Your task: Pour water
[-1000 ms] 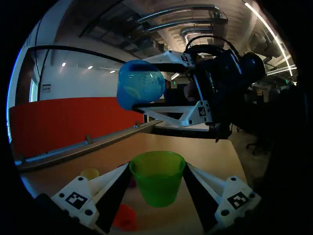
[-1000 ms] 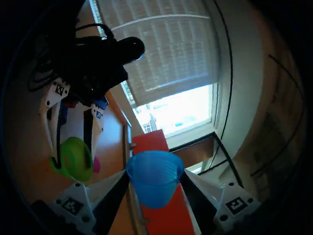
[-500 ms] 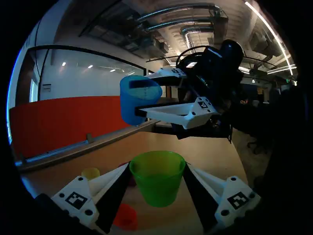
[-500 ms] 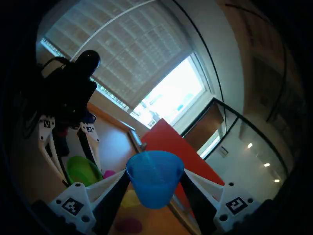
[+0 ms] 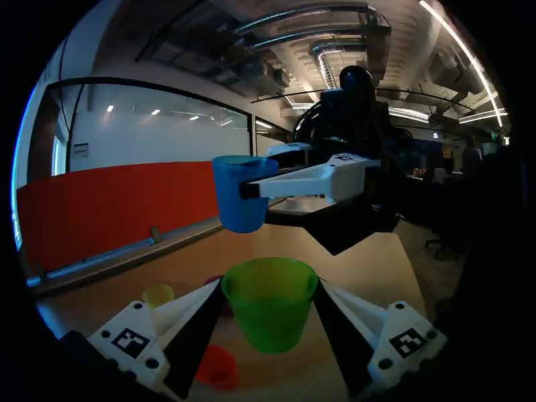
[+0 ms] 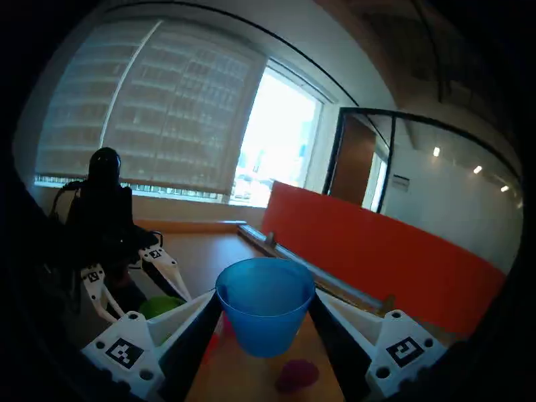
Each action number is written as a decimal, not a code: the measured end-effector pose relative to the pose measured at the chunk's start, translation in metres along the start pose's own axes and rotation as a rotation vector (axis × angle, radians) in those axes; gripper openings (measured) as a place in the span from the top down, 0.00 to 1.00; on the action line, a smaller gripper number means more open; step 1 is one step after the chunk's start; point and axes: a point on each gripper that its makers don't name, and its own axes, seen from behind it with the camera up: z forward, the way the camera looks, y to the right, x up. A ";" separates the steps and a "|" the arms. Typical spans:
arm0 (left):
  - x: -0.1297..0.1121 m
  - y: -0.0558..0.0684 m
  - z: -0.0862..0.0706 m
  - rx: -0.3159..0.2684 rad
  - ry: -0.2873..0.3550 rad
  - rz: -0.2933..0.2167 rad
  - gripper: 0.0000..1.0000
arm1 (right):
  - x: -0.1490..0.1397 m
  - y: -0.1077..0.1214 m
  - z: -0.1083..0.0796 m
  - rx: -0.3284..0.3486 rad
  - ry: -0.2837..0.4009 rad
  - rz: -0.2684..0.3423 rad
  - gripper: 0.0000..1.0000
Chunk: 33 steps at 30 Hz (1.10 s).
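Our left gripper [image 5: 269, 289] has its jaws pinching a translucent green plastic cup [image 5: 269, 315], upright and low over the pale wooden counter [image 5: 362, 268]. Our right gripper [image 6: 265, 298] has its jaws pinching a blue plastic cup [image 6: 265, 315], also upright.

The left gripper view gives us the blue cup from the side. It hangs higher and farther off, a little left of the green rim, and the two cups are apart. The right gripper view looks into the blue cup's mouth, but we cannot tell whether water lies in it. It also shows a bright window [image 6: 278, 144] and slatted blinds [image 6: 154, 127].

A small yellow cup [image 5: 158, 293] and a small red cup [image 5: 218, 367] stand on the counter just left of the green cup. A magenta disc [image 6: 297, 375] lies below the blue one.

A metal rail [image 5: 134, 244] and a red partition [image 5: 114, 208] close one long side of the counter. The counter surface past the cups is bare out to its far edge.
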 end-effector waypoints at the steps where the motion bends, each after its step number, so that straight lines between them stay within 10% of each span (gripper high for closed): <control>1: -0.001 0.000 -0.001 0.001 -0.003 0.002 0.11 | -0.002 0.000 -0.001 0.001 -0.002 0.019 0.10; 13: -0.008 0.002 -0.003 0.001 -0.040 0.011 0.11 | -0.024 -0.009 -0.009 0.039 -0.058 0.158 0.10; 33: -0.049 0.016 0.005 -0.039 -0.177 0.019 0.11 | -0.076 -0.013 -0.020 0.059 -0.181 0.195 0.10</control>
